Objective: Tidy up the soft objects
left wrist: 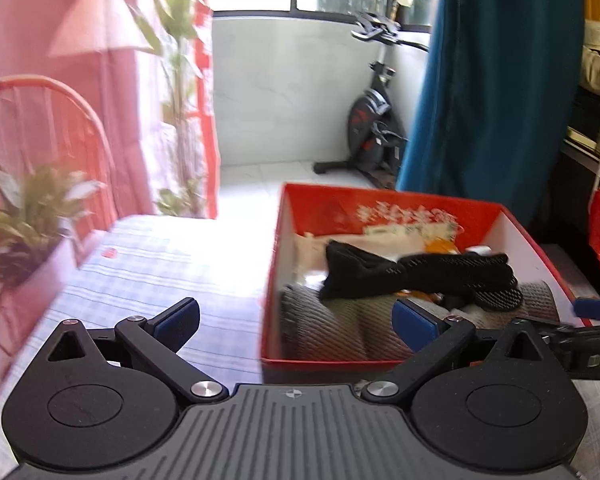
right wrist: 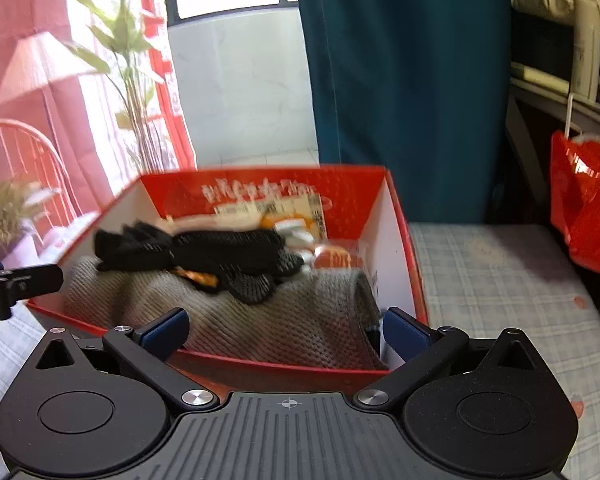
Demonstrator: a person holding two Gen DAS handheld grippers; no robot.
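A red box (right wrist: 404, 248) sits on a bed with a pale checked sheet (right wrist: 492, 280), filling the middle of the right wrist view and the right half of the left wrist view. It serves as the container for the soft things, which is probably why both tools point at it.

Inside, a grey knitted cloth (right wrist: 284, 320) lies folded along the near wall. A black fabric piece (right wrist: 220, 256) is draped over it (possibly socks or gloves; blur hides which). Behind these lie pale and orange items, too blurred to name.

The right gripper (right wrist: 284, 330), at the bottom of its frame, has fingers spread wide and empty, just above the box's near rim. The left gripper (left wrist: 296, 316) is also spread and empty, straddling the box's left wall.
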